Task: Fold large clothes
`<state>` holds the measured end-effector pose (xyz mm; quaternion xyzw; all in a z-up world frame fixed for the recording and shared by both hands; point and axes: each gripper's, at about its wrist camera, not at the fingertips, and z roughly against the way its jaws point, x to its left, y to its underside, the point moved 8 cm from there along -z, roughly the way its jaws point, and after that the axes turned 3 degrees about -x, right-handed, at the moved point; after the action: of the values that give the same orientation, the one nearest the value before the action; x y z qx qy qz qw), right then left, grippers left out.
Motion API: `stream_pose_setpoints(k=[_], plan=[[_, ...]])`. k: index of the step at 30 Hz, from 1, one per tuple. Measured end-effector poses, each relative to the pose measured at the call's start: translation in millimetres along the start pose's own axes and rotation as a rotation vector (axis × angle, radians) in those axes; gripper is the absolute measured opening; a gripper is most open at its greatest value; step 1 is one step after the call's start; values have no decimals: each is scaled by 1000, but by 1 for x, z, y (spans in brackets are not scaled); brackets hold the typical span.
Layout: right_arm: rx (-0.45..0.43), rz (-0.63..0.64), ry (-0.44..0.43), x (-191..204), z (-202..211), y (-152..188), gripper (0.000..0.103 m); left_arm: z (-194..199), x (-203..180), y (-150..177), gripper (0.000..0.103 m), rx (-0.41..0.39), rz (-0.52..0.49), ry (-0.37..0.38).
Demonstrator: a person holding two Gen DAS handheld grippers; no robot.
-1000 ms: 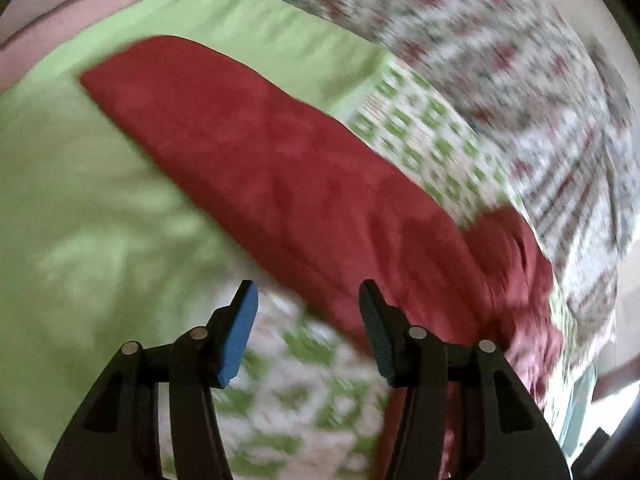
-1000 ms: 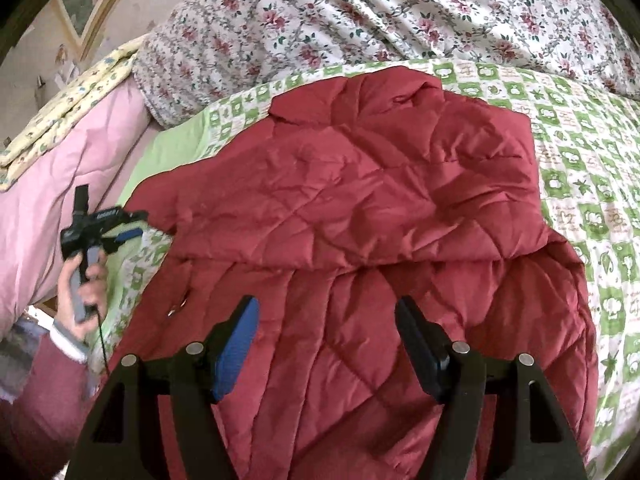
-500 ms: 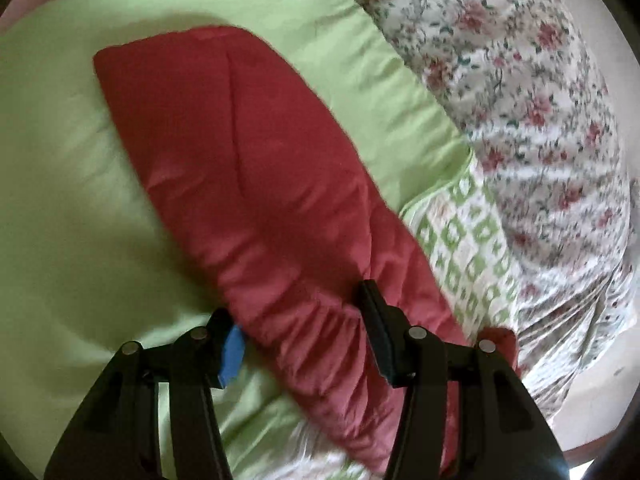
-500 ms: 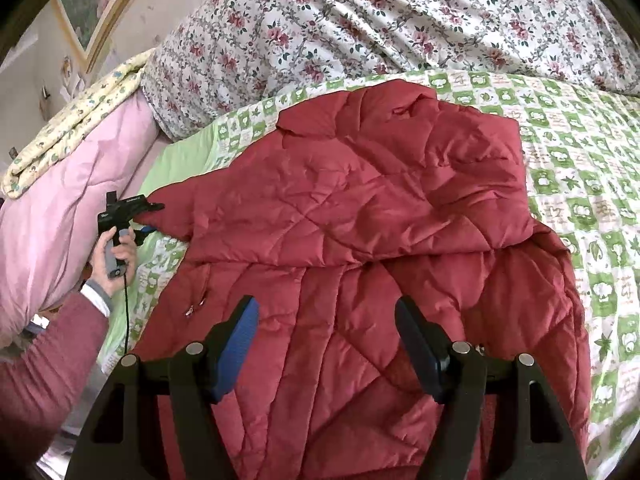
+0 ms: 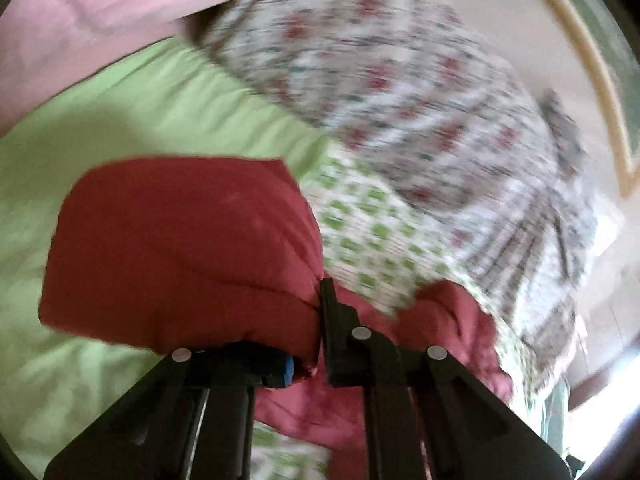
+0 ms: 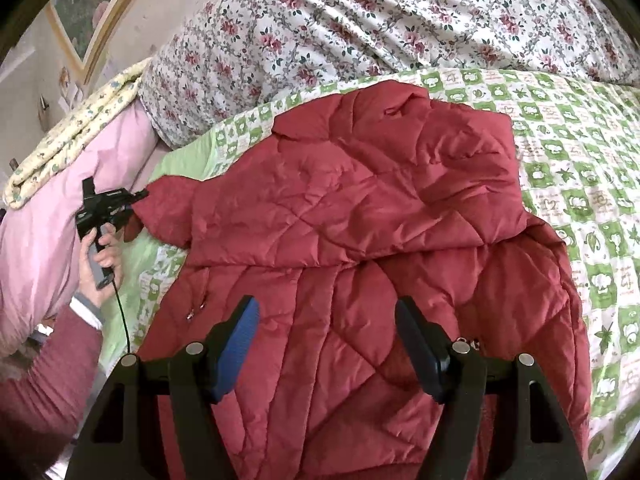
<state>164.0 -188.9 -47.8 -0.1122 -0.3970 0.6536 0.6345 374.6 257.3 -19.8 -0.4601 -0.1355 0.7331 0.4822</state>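
Note:
A red quilted jacket (image 6: 340, 216) lies spread on the bed, front down, with its collar toward the pillows. Its left sleeve (image 5: 180, 248) reaches out over plain green sheet. My left gripper (image 5: 310, 332) has its jaws closing on the sleeve end, and the red fabric is pinched between them and bulges over the left finger. In the right wrist view a hand holds that left gripper (image 6: 108, 208) at the sleeve tip. My right gripper (image 6: 326, 312) hovers open above the jacket's lower back, with nothing between its fingers.
A floral duvet (image 6: 400, 28) is piled at the head of the bed, and a pink quilt (image 6: 48, 220) with a yellow blanket (image 6: 76, 132) on it lies at the left. The green-checked bedspread (image 6: 580, 168) shows to the right of the jacket. A framed picture (image 6: 92, 12) hangs on the wall.
My left gripper went from open around the sleeve to shut on its end and lifted, so the sleeve now bunches up over the fingers. The right gripper stayed where it was.

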Motion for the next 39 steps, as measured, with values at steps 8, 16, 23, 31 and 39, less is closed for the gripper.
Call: stream_pose_setpoints(k=[8,16,23,31,39], plan=[[-25,-23,-2,-7,11,0,72,11,-107,55,8,55,-165,140],[-46,-91,-1,-30,18,-4,72,-4,-195,131,8,152,-365,190],[-66,-145,-13,-51,24,-12,72,-22,-245,183,8,222,-494,211],[-109,-253,-83,-75,20,-29,74,-49,-273,221,8,268,-592,209],[-117,-347,-131,-93,6,-40,74,-60,-266,249,45,359,-610,260]])
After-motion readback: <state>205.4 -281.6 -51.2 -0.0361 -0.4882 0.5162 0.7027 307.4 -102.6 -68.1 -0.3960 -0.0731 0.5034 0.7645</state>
